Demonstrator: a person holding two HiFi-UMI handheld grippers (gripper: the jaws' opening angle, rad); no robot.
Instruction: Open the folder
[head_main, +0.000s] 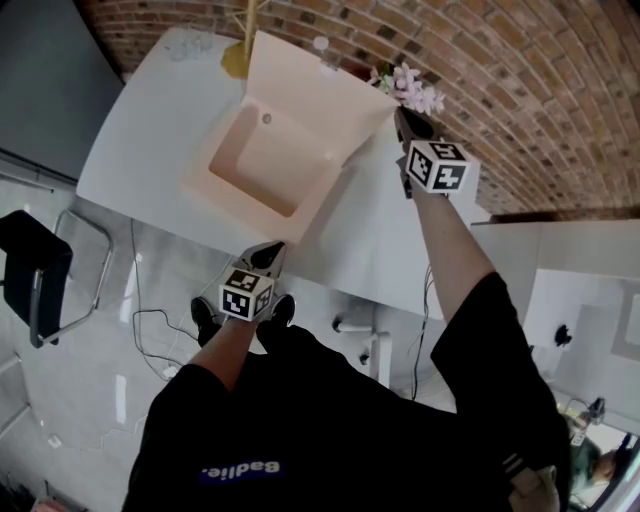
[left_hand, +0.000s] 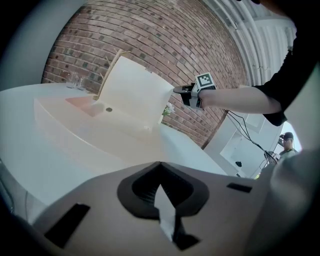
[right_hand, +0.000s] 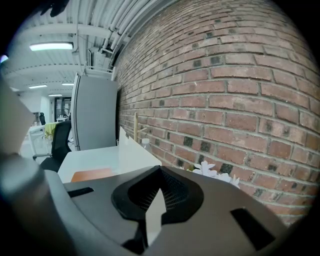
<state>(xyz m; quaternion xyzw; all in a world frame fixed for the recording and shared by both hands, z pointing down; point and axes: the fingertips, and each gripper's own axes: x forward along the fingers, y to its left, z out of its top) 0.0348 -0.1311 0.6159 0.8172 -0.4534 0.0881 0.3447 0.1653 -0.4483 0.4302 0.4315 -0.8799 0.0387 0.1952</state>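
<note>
Left gripper (head_main: 274, 250) and right gripper (head_main: 402, 114) closed, empty, by open folder (head_main: 268, 155); shirt (head_main: 300, 420) reads "Badlie."

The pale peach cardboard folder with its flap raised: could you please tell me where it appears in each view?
Head view: pale peach cardboard folder upper centre, lying open on the white table.
Left gripper view: left of centre, flap upright.
Right gripper view: lower left, small, far off.
Shared landmark: the red brick wall behind it.
</note>
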